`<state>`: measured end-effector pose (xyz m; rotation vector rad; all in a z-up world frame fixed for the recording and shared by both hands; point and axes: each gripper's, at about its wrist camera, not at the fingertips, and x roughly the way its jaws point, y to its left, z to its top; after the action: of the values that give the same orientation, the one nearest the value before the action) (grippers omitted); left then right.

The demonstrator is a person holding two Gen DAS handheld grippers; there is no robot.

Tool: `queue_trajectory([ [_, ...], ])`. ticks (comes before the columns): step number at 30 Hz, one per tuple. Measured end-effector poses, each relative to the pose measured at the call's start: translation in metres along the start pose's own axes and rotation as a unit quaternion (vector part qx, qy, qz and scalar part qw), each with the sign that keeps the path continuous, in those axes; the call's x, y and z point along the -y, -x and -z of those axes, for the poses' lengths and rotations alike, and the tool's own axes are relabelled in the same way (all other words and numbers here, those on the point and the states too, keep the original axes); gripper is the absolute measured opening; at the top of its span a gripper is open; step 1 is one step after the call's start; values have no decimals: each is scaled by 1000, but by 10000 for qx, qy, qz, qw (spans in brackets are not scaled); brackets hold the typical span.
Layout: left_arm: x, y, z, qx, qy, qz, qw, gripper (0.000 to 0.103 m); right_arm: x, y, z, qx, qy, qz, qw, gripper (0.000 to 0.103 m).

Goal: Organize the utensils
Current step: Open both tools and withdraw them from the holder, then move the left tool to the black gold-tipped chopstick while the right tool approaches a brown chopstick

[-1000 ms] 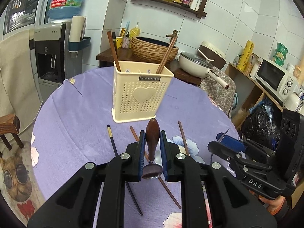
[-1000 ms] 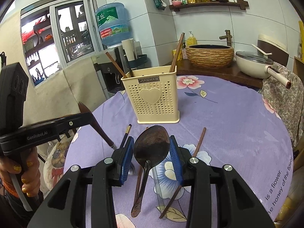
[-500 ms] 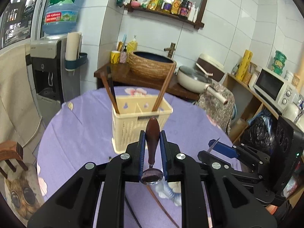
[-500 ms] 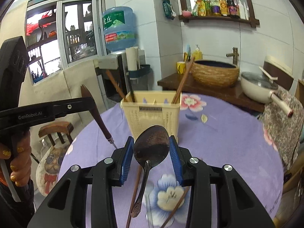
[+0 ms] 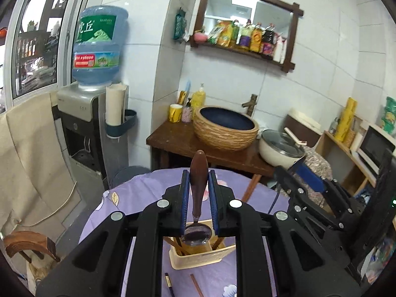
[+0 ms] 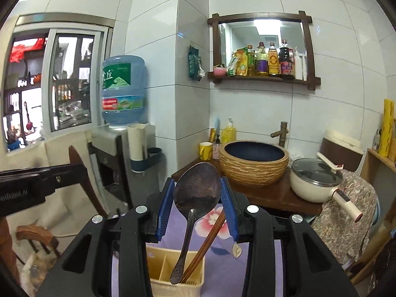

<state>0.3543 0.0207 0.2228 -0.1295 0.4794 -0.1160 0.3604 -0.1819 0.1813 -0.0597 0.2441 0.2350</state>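
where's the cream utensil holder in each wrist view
Left wrist: utensil holder at bottom centre, below the left gripper, which clamps a wooden-handled spoon.
Right wrist: holder at bottom centre, under the right gripper.
Shared landmark: woven basin.

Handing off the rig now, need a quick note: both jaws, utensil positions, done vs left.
Left gripper: jaws shut on wooden-handled spoon, bowl end down over the cream utensil holder.
Right gripper: jaws shut on metal spoon by its bowl, handle tip hanging at the holder's rim.
Done: brown chopsticks stand in the holder.
Left: release both spoons into the holder; gather the chopsticks on the table.
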Motion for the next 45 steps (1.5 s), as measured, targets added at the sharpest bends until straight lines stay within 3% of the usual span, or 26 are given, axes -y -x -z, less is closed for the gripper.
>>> queue_trajectory([
  [10,-8,-57,66,-613,110,-53,9980,15,-10,-37,76,-456,293,215,9983,37],
  [18,-11,-75,102,-872,118,-35,9961,16,-3,-46,111,-917,185,93,9956,37],
  [23,-16,-81,112,-956,212,-41,9952,16,-9,-45,119,-985,292,-47,9947,37],
  [31,-19,-58,110,-786,314,300,9960,18,1,-25,124,-859,-31,-194,9961,53],
  [34,-16,-38,118,-642,286,475,9964,36,6,-11,126,-846,-207,-245,9959,57],
  [36,-18,-25,128,-560,294,493,9968,59,10,3,130,-854,-337,-303,9953,61],
  [39,-24,-13,151,-578,295,396,9971,63,16,20,141,-1037,-419,-389,9930,63],
  [45,-48,-17,216,-1174,487,-29,9919,69,31,45,188,-1716,-359,-141,9844,63],
])
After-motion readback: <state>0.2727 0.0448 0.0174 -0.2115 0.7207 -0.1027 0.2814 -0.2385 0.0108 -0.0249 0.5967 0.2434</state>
